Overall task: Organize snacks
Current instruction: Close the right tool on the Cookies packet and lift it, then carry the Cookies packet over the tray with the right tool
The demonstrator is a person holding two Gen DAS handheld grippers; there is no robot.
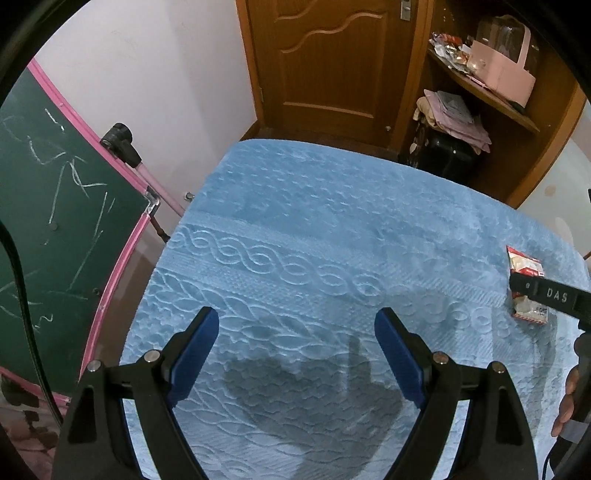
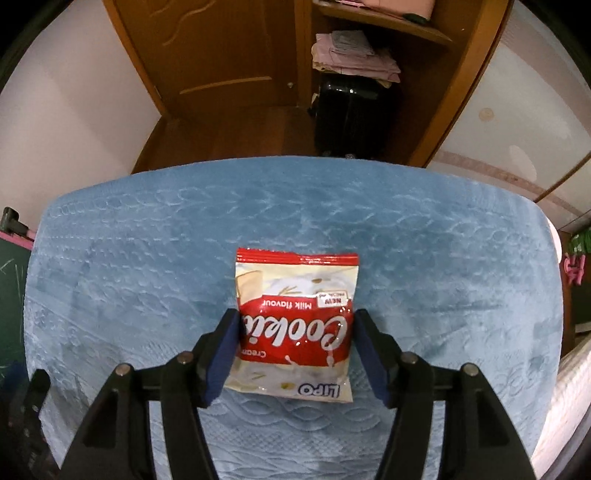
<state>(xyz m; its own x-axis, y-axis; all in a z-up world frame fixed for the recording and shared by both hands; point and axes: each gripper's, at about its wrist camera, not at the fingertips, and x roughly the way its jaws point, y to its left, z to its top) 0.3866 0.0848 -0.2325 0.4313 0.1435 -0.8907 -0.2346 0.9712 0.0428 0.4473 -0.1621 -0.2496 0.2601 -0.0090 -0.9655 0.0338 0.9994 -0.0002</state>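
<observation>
The cookie packet (image 2: 295,325) lies flat on the desk (image 2: 129,258), between the right tool's (image 2: 295,332) fingers. Beyond the desk's far edge, the door (image 2: 207,55) stands at eleven o'clock, and the shelf (image 2: 384,22) with the suitcase (image 2: 351,118) beneath at one o'clock.

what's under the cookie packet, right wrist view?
The cookie packet lies flat on the blue textured blanket, between the right gripper's open fingers. Only blanket shows around its edges; whatever sits directly beneath the packet is covered.
</observation>
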